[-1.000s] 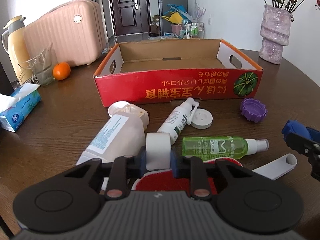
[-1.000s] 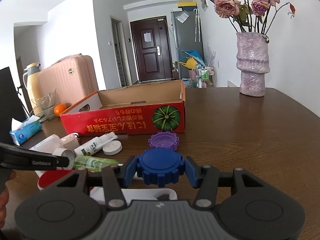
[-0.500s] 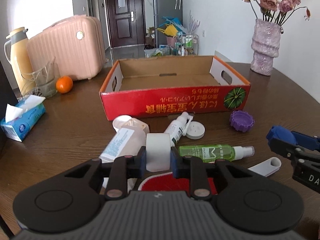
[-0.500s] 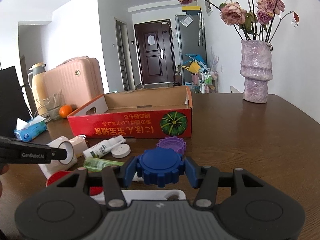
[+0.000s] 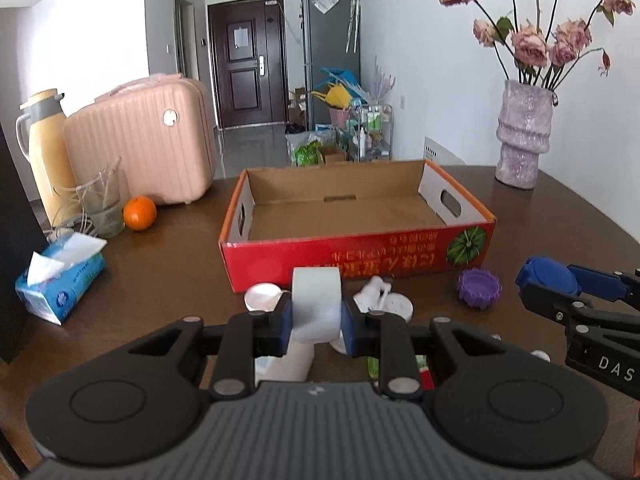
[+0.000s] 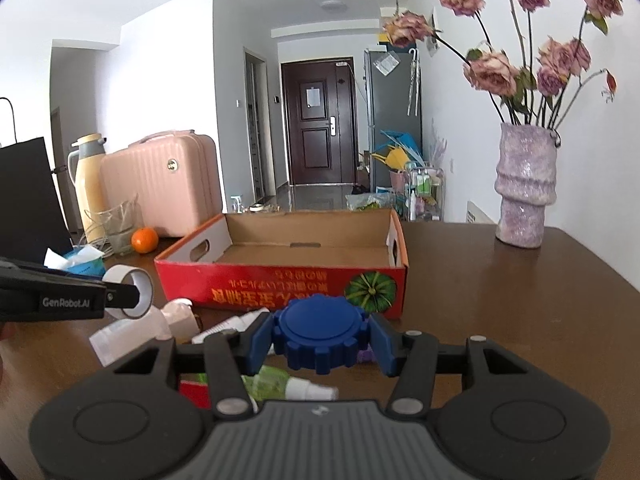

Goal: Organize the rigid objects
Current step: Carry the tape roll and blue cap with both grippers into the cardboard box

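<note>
Across a dark wooden table point(image 5: 168, 264), the left gripper point(image 5: 316, 320) is clamping a white tape roll point(image 5: 316, 304) just before the red cardboard box point(image 5: 360, 258). Beside it, the right gripper point(image 6: 320, 340) is gripping a blue ridged cap point(image 6: 320, 332), both tilting slightly downward.

A home: suitcase point(image 5: 140, 148), fridge point(image 5: 330, 52), front door point(image 5: 246, 60).

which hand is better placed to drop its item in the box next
Left, marginally: its hand-held gripper holds the tape roll centred before the cardboard box; the right, holding the blue lid, faces its corner.
</note>
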Available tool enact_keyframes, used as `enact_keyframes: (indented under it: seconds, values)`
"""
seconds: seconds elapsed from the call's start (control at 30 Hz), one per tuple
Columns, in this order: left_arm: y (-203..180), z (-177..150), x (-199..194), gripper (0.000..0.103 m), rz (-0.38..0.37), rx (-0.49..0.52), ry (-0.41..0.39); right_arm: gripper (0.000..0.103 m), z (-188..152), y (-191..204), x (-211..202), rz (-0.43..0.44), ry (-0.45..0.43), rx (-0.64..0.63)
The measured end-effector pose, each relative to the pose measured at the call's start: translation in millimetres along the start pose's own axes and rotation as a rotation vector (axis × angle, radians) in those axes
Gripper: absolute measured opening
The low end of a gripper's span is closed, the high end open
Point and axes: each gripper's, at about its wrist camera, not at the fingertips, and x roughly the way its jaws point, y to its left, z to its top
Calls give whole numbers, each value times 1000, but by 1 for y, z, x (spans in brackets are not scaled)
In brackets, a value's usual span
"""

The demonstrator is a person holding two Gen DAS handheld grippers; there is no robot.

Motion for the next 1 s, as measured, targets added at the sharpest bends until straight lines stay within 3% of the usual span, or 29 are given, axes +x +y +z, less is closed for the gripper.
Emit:
enact_keyframes:
  seconds: [0.47, 1.0]
  values:
    - [17, 43, 9, 25, -24, -22, -67, 51, 45, 25, 26, 8, -33, -34]
    - [42, 81, 63, 25, -30, -93, -87, 51, 83, 25, 92, 1, -50, 0]
